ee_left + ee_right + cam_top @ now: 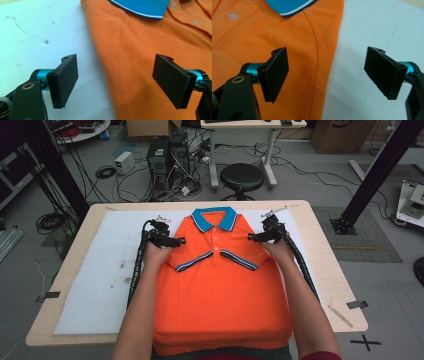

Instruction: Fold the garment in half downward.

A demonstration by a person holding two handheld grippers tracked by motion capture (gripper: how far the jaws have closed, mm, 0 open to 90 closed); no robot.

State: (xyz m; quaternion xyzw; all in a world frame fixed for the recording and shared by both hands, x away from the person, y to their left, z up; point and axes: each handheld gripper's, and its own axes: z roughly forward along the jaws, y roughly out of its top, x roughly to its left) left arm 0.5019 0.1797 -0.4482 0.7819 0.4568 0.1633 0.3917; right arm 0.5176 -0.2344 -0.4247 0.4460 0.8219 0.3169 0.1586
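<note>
Either side of the blue collar (215, 218), I hold left gripper (176, 241) and right gripper (254, 238) wide open, empty, astride the orange polo shirt (220, 300) shoulders: sleeves folded, body unfolded.

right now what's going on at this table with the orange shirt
A person is working on an orange polo shirt laid flat, front up, on a white mat, with both sleeves already folded in across the chest. The left gripper and right gripper are at the shirt's shoulders. In each gripper view the jaws stand wide open, straddling the shirt's side edge, one jaw over fabric and one over mat. Nothing is gripped yet; it looks like a shirt fold in progress.
</note>
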